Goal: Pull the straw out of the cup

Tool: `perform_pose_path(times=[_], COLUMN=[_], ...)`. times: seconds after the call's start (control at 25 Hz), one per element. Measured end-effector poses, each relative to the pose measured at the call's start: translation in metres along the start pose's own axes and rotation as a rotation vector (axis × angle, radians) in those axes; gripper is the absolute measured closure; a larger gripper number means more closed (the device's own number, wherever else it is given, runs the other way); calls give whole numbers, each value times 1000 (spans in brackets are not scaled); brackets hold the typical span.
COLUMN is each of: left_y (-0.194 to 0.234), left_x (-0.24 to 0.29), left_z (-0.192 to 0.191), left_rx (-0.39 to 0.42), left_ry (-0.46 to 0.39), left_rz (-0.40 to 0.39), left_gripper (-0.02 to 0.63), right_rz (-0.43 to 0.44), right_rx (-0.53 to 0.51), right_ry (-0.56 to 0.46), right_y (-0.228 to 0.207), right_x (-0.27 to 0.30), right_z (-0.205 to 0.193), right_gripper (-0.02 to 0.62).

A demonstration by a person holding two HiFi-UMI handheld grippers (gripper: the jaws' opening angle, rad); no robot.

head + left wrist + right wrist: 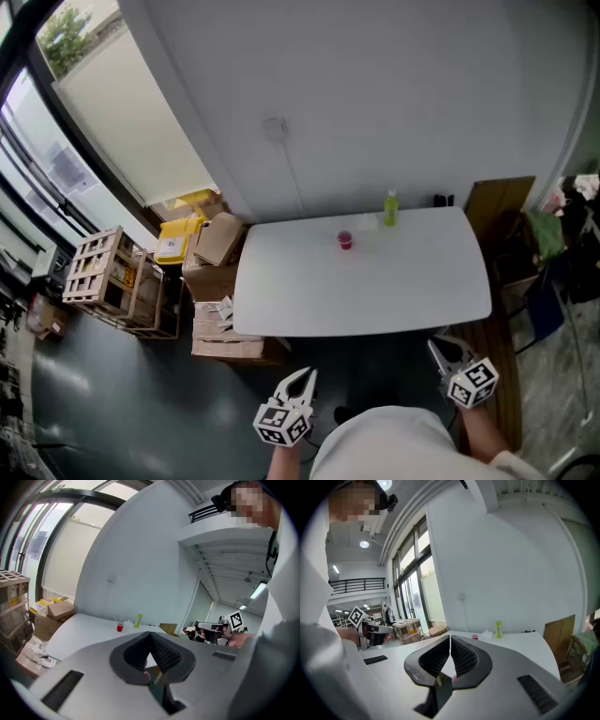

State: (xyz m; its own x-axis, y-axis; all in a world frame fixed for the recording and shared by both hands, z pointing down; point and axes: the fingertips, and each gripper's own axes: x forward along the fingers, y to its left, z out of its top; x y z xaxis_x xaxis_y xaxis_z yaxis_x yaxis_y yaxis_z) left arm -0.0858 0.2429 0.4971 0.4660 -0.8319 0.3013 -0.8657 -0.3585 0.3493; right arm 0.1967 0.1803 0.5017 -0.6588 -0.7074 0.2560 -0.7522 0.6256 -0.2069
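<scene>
The left gripper (300, 380) and right gripper (442, 345) hang near the person, short of the worktop (375, 291), the fingers of each pressed together on nothing. The red cup (345, 240) stands well away by the far edge, near a green bottle (390, 207), its straw (115, 619) only a thin line. It is probably best to reach across, open both, steady the cup with 1 and draw the straw straight up with the other.

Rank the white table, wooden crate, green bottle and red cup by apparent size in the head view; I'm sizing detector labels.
1. white table
2. wooden crate
3. green bottle
4. red cup
The crate sits lower, on the floor, so it may look smaller than it is.
</scene>
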Motion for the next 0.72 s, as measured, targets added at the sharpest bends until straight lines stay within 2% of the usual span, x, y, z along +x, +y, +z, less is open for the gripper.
perform_pose_path(times=[0.4, 0.72], left_y=[1, -5], left_x=[3, 11], left_z=[1, -1], left_rx=[6, 1], left_ry=[13, 18], left_rz=[8, 32], left_gripper=[604, 604], right_rz=[7, 29], right_rx=[7, 10], right_ry=[-6, 18], right_y=[-1, -20], right_x=[2, 1], right_z=[12, 9], right_gripper=[557, 555])
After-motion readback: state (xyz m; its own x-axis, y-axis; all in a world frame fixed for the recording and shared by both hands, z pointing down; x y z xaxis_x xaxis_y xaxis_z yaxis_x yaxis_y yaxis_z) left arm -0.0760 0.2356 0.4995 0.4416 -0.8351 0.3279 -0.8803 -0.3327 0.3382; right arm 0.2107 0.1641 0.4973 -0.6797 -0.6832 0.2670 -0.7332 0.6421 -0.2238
